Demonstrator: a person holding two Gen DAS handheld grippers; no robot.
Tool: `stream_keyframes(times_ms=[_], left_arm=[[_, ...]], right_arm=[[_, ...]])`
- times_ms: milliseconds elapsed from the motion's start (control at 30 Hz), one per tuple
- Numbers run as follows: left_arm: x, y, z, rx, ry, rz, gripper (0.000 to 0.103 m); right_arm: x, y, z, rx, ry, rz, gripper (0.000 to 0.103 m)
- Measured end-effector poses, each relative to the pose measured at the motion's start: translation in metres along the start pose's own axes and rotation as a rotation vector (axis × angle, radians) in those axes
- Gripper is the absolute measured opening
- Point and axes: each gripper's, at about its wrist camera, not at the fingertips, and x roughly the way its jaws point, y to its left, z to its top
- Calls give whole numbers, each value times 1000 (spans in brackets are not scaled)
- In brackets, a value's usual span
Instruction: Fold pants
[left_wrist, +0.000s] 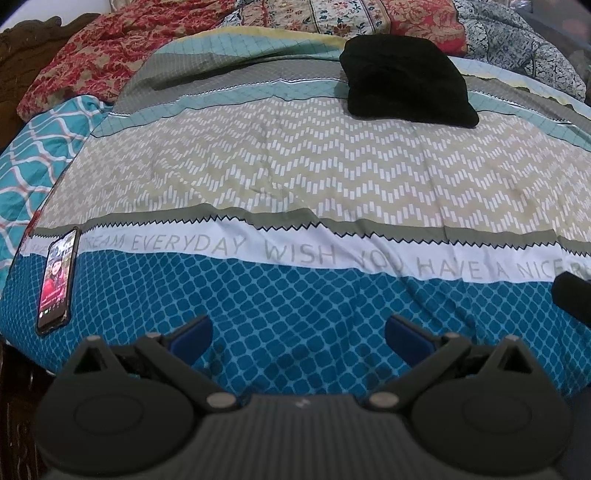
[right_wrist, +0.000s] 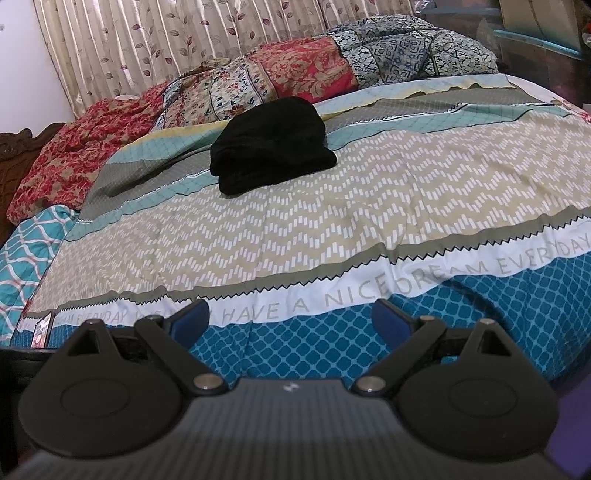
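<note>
Since the black pants lie bundled on the far side of the bedspread, well apart from both tools, the left gripper and right gripper hover with jaws spread wide and empty, seemingly done or poised to reach.

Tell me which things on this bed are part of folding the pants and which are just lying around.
Part of the job:
black pants, in a folded bundle on the bedspread
left gripper, open, empty
right gripper, open, empty

Just lying about:
phone, screen lit, near the bed's edge
floral quilts heaped behind
curtain
</note>
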Motion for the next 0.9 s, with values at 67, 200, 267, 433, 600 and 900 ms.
stream_keyframes(times_ms=[67,200,267,433,600,900], left_arm=[[1,1,0,-4,4,0,103],[2,3,1,-14,14,-4,103],[4,3,1,-19,18,-3,103],[8,3,-1,-25,48,12,103],[7,5,0,-41,44,-1,103],[8,4,0,-43,49,5,103]], right_arm=[[0,1,-1,-7,2,2,96],[0,4,-1,-22,3,7,96],[0,5,-1,-26,4,8,96],[0,5,-1,-30,5,8,96],[0,5,-1,-29,6,9,96],[1,5,-1,-31,10,11,96]])
